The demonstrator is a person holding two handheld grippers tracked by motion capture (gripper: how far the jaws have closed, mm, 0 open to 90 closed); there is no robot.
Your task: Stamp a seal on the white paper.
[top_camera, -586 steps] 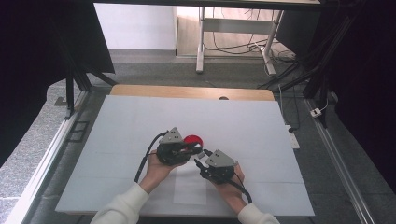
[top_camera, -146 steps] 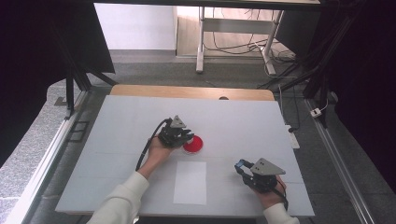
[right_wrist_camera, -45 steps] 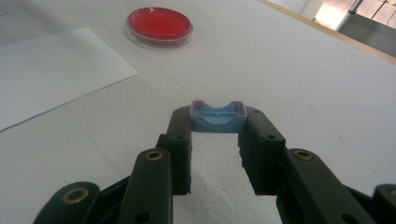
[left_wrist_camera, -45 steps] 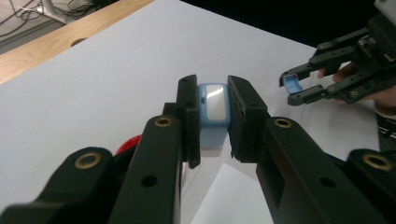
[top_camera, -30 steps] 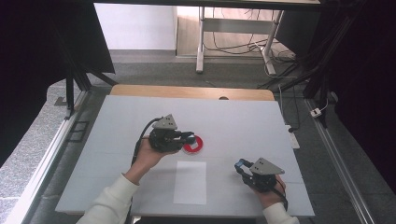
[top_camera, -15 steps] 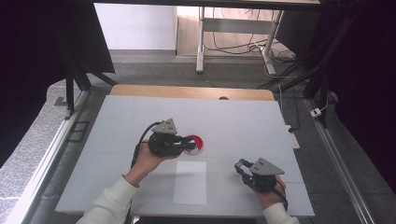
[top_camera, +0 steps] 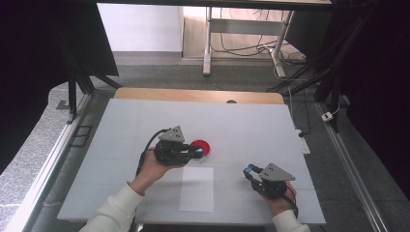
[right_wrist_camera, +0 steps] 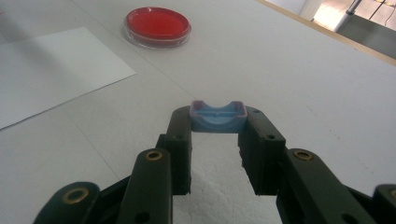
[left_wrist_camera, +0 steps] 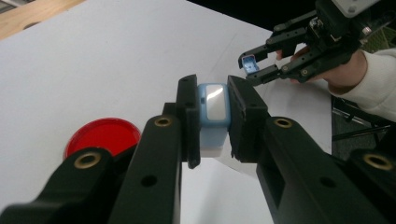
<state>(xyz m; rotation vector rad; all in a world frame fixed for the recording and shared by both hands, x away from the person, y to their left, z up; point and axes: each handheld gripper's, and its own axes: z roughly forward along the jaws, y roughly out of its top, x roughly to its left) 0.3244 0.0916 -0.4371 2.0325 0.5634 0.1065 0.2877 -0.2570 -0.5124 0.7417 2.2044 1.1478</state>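
Observation:
My left gripper [top_camera: 197, 152] is shut on a light blue block [left_wrist_camera: 212, 116] with a shiny pale face, held just above the table. Its tips sit at the left edge of a round red dish [top_camera: 201, 147], which lies low on the left in the left gripper view [left_wrist_camera: 102, 135]. My right gripper [top_camera: 249, 172] rests near the table's front right, shut on a small blue cap [right_wrist_camera: 218, 116] with a hollow top. The left gripper view has that gripper [left_wrist_camera: 252, 71] farther off, with the cap [left_wrist_camera: 251, 64] between its tips.
A white sheet of paper [top_camera: 197, 188] lies flat on the white table [top_camera: 251, 125] between the two hands, near the front edge. A wooden strip [top_camera: 198, 95] runs along the far edge. Black frames and cables stand beyond the table.
Over the last second my left gripper has slid slightly toward the front beside the red dish. The right gripper has stayed put; long before, both grippers met at the centre.

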